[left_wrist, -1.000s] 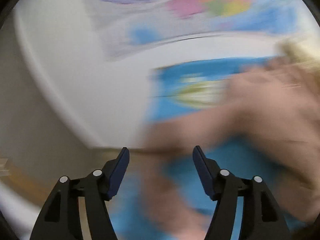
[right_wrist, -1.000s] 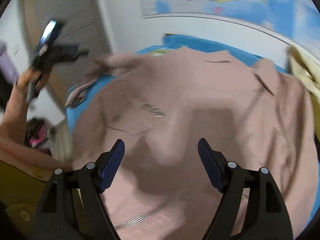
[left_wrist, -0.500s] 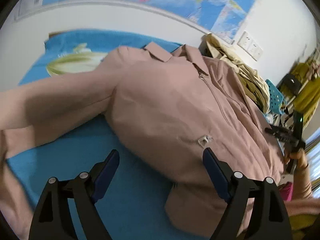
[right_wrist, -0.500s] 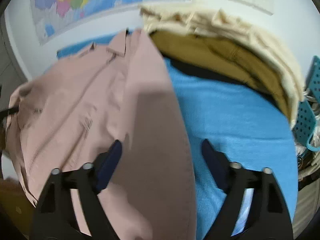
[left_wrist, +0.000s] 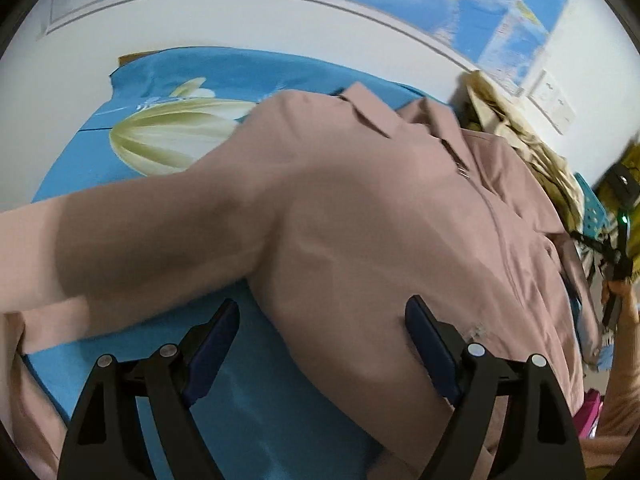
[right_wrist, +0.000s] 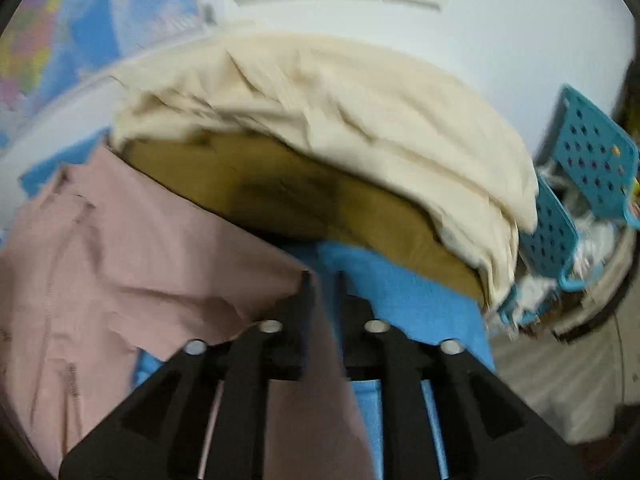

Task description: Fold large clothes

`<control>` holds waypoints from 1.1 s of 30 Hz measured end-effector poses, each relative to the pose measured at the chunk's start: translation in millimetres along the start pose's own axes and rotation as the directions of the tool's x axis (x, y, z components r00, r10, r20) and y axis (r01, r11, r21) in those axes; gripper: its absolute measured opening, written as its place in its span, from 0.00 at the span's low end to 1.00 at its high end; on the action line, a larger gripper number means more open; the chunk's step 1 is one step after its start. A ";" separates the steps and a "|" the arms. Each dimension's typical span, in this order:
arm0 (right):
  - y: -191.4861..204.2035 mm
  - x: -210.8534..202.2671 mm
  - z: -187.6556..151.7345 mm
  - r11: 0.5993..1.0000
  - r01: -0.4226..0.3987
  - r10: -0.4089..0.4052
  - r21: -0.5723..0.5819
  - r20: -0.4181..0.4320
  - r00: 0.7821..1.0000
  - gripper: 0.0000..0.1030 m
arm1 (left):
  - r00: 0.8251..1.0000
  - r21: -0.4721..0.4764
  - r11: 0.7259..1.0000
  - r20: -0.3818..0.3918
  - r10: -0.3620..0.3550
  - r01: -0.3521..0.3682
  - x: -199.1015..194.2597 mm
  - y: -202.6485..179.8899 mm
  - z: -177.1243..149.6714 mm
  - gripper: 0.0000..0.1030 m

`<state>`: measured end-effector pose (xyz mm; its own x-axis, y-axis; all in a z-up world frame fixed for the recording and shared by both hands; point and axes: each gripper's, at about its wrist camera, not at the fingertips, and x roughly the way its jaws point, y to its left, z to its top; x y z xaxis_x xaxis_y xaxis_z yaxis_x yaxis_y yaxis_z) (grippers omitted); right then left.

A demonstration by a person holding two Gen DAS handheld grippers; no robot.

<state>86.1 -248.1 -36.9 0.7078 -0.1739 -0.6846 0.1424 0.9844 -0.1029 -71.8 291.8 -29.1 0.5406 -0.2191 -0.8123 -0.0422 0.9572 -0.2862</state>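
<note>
Pink jacket (right_wrist: 140,248) edge clamped in right hand-held gripper (right_wrist: 323,280), left hand-held gripper (left_wrist: 320,320) spread wide above it

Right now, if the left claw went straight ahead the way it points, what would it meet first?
Most likely the pink jacket: its side and underarm lie between the open left claw fingers, on the blue sheet. Depth is unclear through the fisheye.

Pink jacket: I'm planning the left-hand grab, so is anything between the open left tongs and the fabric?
Nothing visible. The left tongs stand open right over the pink jacket, with only the blue sheet beneath. The right tongs are shut on the jacket's edge.
</note>
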 end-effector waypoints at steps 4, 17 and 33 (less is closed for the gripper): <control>22.6 -48.4 -29.4 0.971 -0.236 0.239 -0.042 0.104 0.966 0.52 | 0.999 -0.034 0.999 -0.039 -0.008 0.007 15.9 7.3 6.8 0.84; 105.4 14.9 -54.8 0.902 -0.391 0.376 -0.185 -0.109 0.920 0.02 | 1.000 0.039 0.999 -0.007 -0.012 0.013 42.4 -28.0 54.4 0.05; 123.4 -37.8 -35.9 0.929 -0.237 0.269 -0.284 0.078 0.960 0.55 | 0.999 0.090 0.995 0.007 -0.043 0.042 44.4 -35.9 56.0 0.75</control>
<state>52.1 -119.2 -49.6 0.7721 0.0960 -0.6283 -0.2318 0.9630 -0.1377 0.7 258.3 -26.4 0.5479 -0.2588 -0.7955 0.0563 0.9602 -0.2736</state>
